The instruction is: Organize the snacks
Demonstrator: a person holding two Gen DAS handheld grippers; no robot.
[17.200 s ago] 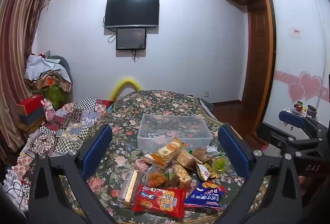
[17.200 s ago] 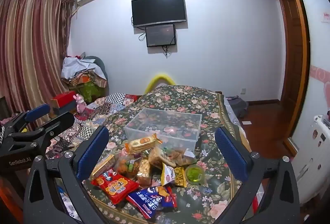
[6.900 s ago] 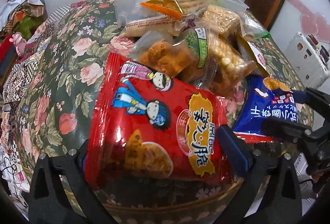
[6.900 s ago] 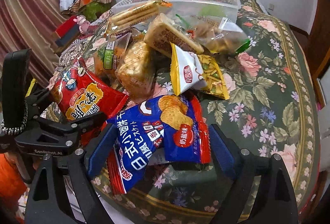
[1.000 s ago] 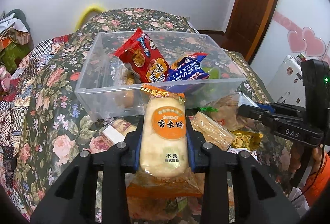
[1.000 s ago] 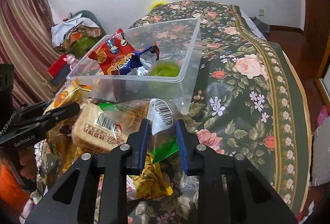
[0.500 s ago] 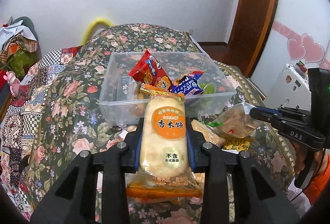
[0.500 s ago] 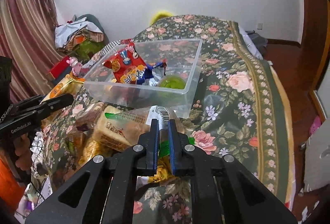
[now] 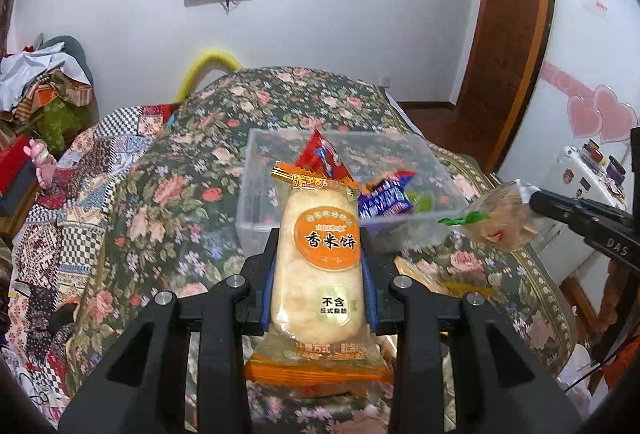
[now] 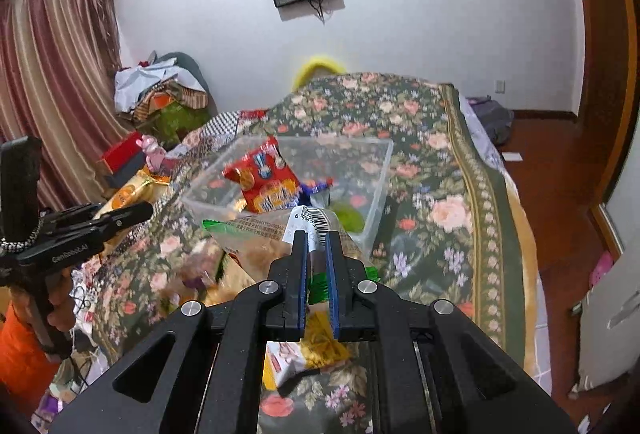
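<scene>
Two packets (image 10: 276, 190) (red, blue) lie in the clear bin (image 9: 256, 194).

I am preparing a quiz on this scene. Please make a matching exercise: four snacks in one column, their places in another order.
1. rice cracker pack
2. clear biscuit bag
3. red snack bag
4. yellow packet

a. inside the clear plastic box
b. in the left hand-held gripper
c. lying on the floral cloth
d. in the right hand-held gripper

Pairs: 1-b, 2-d, 3-a, 4-c
</scene>
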